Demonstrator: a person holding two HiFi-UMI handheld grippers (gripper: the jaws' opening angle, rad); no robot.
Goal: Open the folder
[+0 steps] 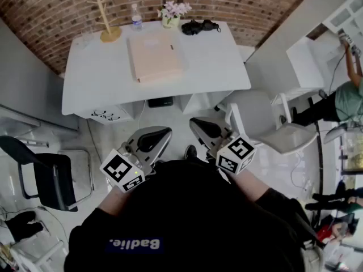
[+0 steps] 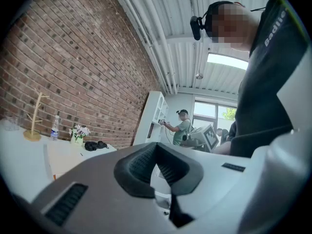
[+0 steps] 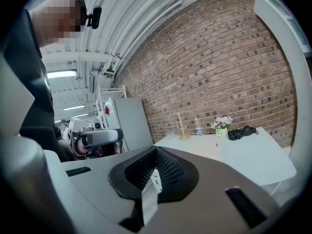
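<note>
On table [image 1: 221, 67]: closed folder [image 1: 154, 58], edges free; left hand-held gripper [image 1: 152, 139], right hand-held gripper [image 1: 205, 130]: jaws together, empty.

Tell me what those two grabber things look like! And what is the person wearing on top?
The left gripper and the right gripper are both chunky, rounded, light-grey plastic. Each has black ribbed pads inside its jaws. At the back, each carries a white cube printed with black square markers. The person wears a black top with a blue patch that has white letters on it.
</note>
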